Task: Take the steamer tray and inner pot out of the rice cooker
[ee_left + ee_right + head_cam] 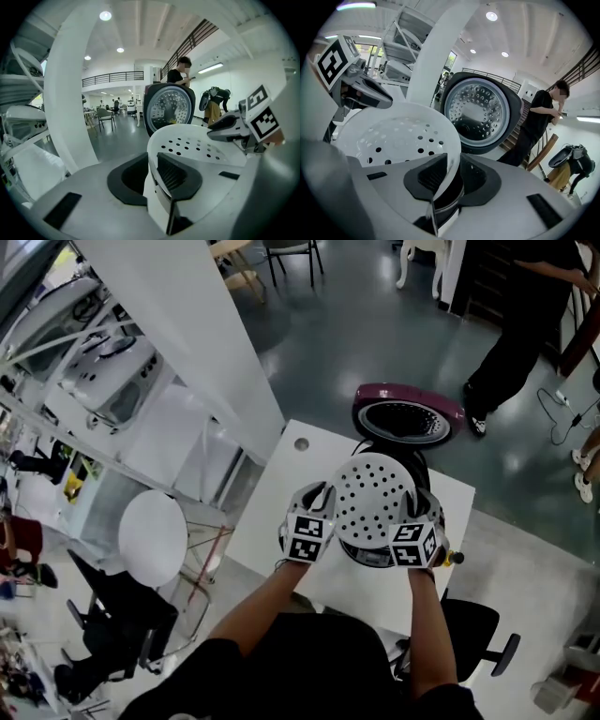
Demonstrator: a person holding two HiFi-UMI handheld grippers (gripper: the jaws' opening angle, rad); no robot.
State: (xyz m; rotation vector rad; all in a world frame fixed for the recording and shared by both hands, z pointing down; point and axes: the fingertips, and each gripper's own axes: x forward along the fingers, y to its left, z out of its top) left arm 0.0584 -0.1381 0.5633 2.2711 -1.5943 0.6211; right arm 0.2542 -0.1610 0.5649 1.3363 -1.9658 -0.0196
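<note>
I have the steamer tray pinched from both sides. It hangs in the air just above the rice cooker, which stands on the white worktop. The tray is a white shallow dish dotted with round holes, and it tilts a little.

In the left gripper view, the left hand-held gripper has its dark ribbed pads closed on the tray's thin upright rim, with the perforated floor spreading out beyond them. In the right gripper view, the right hand-held gripper grips the opposite rim the same way, the white wall clamped between its pads. Just under those jaws a bright metal rim shows; I cannot tell what it belongs to.

The cooker's lid stands open behind the tray. Its shell is dark purple, and its round inner plate is silver and studded with dimples.

The only markings I can pick out are the black-and-white square markers on each gripper's cube. From the head view they sit at the left and at the right. They are patterns, not readable words.

A person in black stands on the dark glossy floor beyond the worktop. A round white stool sits to the left, and a black chair is tucked in at the near right.
</note>
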